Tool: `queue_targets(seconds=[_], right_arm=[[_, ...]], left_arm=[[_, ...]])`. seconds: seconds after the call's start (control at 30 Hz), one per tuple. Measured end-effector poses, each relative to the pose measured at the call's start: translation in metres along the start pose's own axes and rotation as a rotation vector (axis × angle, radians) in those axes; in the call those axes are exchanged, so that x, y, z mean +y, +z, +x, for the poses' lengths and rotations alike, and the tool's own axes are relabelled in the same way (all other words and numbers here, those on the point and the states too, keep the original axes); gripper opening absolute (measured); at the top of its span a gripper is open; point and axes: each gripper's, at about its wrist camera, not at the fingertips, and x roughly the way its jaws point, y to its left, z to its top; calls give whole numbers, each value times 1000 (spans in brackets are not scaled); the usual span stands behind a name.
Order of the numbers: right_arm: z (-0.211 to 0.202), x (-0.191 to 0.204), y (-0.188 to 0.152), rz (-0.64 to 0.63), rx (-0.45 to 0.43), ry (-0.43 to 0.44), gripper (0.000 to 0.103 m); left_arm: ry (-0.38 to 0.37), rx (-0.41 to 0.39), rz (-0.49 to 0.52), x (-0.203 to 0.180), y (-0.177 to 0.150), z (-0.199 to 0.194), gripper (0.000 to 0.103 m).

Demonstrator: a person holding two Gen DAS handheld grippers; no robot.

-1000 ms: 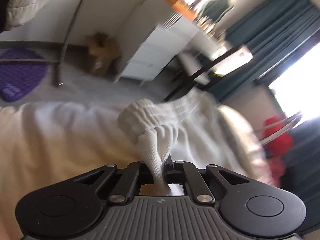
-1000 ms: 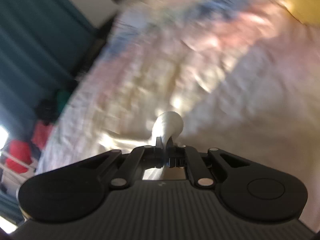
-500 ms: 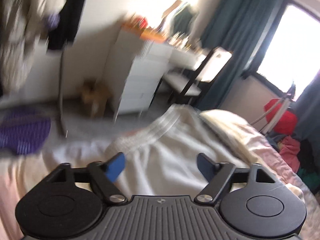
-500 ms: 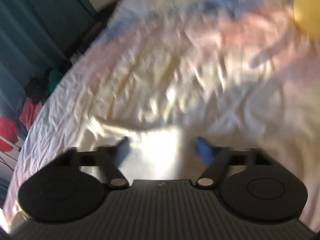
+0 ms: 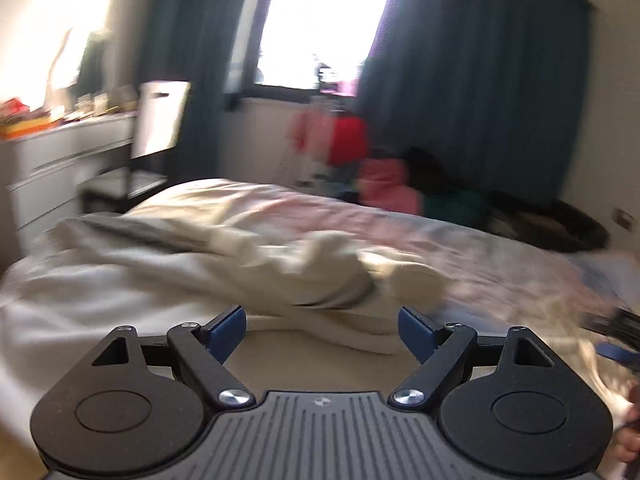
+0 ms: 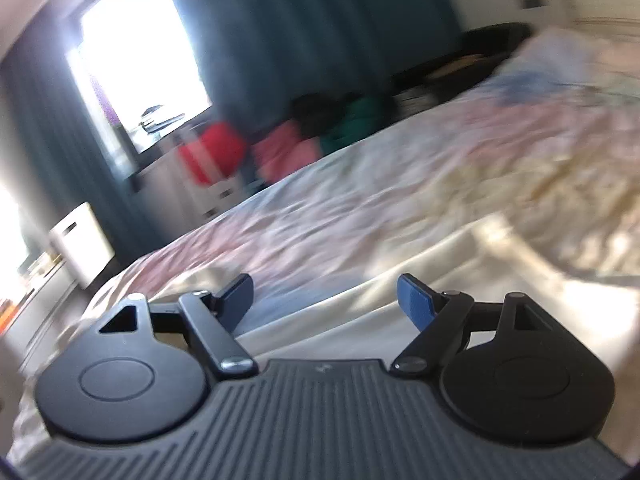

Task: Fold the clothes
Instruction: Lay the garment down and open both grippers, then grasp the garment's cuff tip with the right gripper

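main risk here, my read: both views were motion-blurred, so a grab made mid-swing could have pinched the bedsheet (image 5: 500,256) along with the garment, or caught one layer only and dragged the fold apart. the white garment (image 5: 224,280) lay rumpled across the bed in the left wrist view, bunched into a ridge with a loose fold at its near edge just ahead of the fingers, not flat, so a blind pinch there would probably have locked in a crooked crease. cream cloth on a pale sheet with hard sun patches also made the hem hard to pick out; couldn't tell which edge was the waistband. left gripper (image 5: 322,330) had its jaws wide apart, blue pads (image 5: 226,330) clear of the fabric, nothing between them, hovering just above the near edge of the garment. right gripper (image 6: 324,300) likewise spread wide and empty, tilted, looking across the bed; pale cloth (image 6: 400,312) ran under and past its fingers, but whether that was the garment or sheet i couldn't tell, and contact wasn't visible. the right gripper's tip also showed at the right edge of the left view, near the garment's far end. pile of red, pink and green clothes (image 5: 384,176) sat beyond the bed by the dark curtains (image 5: 472,92), well apart from the work.
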Motion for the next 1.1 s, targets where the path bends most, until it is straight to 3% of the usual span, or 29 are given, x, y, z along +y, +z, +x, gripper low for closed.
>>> queue_targets(seconds=[0.17,0.3,0.5,0.67,0.7,0.73,0.77,0.83,0.93,1.03,1.1], right_arm=[[41,9,-21,127,133,126,80],[94,16,-26,231,219,182,74],[187,41,-15,280,229,139,74],[263,76,-9,286,234,119,74],[273,86,-10,255,247,110,69],[284,98,-13,214,268,91,54],[294,109,-15,169,293,61,48],[297,134,-15,41,279,-5,18],[285,159,-3,-58,196,-80,12],[254,160,27,-68,30,-166,11],[225,153,53,-118,-115,-274,11]], left_arm=[[-89,-16,35,-11,-35,28,85],[-54,-51,101,-4,-60,55,85],[-91,20,95,16,-82,96,84],[-138,29,-7,38,-82,114,84],[-146,33,-25,42,-82,118,84],[-155,38,-43,45,-81,122,84],[-163,42,-61,48,-81,126,84],[-168,51,-91,54,-81,130,84],[-167,57,-140,61,-79,129,82],[-158,53,-178,67,-78,124,82],[-151,41,-175,67,-76,118,82]])
